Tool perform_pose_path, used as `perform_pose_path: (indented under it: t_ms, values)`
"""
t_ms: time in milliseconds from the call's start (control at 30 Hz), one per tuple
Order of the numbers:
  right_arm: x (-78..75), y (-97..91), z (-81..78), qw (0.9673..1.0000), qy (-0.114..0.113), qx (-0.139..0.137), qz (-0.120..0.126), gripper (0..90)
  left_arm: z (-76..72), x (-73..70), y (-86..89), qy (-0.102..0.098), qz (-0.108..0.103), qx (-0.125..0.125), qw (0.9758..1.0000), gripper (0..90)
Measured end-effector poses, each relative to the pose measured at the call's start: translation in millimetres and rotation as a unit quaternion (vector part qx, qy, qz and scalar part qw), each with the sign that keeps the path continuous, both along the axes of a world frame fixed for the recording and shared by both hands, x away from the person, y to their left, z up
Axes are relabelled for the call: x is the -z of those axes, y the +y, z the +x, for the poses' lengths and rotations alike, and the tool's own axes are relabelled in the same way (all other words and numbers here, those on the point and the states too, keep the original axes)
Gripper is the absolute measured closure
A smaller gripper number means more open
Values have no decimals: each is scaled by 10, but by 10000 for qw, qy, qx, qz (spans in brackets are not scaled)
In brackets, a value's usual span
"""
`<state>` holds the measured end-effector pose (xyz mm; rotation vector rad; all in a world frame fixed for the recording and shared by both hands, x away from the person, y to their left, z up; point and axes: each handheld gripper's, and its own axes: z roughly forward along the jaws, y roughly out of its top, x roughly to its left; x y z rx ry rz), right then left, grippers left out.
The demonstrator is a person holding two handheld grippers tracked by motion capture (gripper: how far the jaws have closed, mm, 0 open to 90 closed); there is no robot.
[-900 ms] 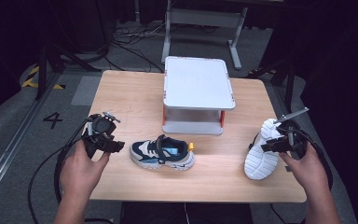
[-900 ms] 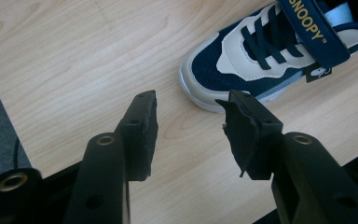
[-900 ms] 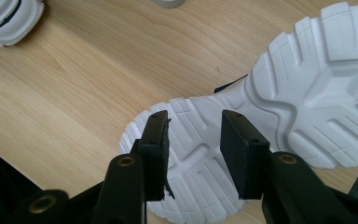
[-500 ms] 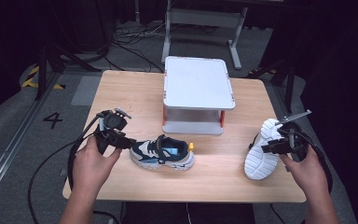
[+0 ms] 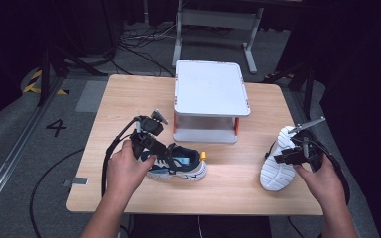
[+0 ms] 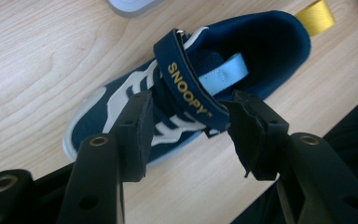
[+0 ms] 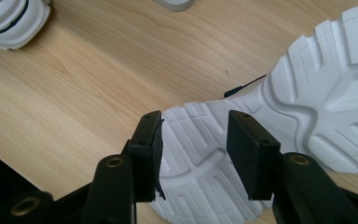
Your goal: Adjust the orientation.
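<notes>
Wooden counter (image 5: 129, 99): left gripper (image 6: 189, 126) is hovering, jaws apart, over the navy strapped sneaker (image 5: 178, 166) before the white two-tier rack (image 5: 211, 94); right gripper (image 7: 193, 154) straddles the white-soled sneaker (image 7: 279, 135), grip unclear. Next, I'd guess: clamp, lift.

On the table (image 5: 129, 94), the raised shelf (image 5: 211, 88) stands at the middle toward the far edge. The upright shoe (image 5: 178, 166) lies in front of the shelf's left end, with the left gripper (image 5: 159, 148) over its near-left part and its jaws either side of the strap (image 6: 186, 88). Well apart to the right, near the table's right edge, the overturned shoe (image 5: 278, 161) lies sole up, and the right gripper (image 5: 290, 154) sits at its right side, jaws straddling the sole.
</notes>
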<state>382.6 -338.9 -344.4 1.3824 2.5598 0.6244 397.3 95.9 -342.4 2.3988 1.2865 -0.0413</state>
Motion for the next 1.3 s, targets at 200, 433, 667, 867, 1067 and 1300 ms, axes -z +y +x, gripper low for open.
perform_pose_path:
  t_ms: [200,433,667,867,1067,1300]
  values:
    - [26,42,15,10000,14,-50,-24,556,91,135,-154,82,8,-99,9999,515]
    - [46,71,28,9999,40,-87,-54,550,142,279,-224,46,219,-227,9995,532]
    - [44,138,17,9998,1,-172,-61,547,166,334,-208,191,185,-365,9990,576]
    - [38,122,-1,9998,-23,-180,-34,548,176,320,-181,220,109,-414,9988,634]
    - [9,92,-40,9998,-101,-146,-14,551,148,245,-191,79,188,-219,9996,729]
    - [-24,60,-112,9998,-163,-102,-3,557,106,41,-131,-215,152,-204,9994,731]
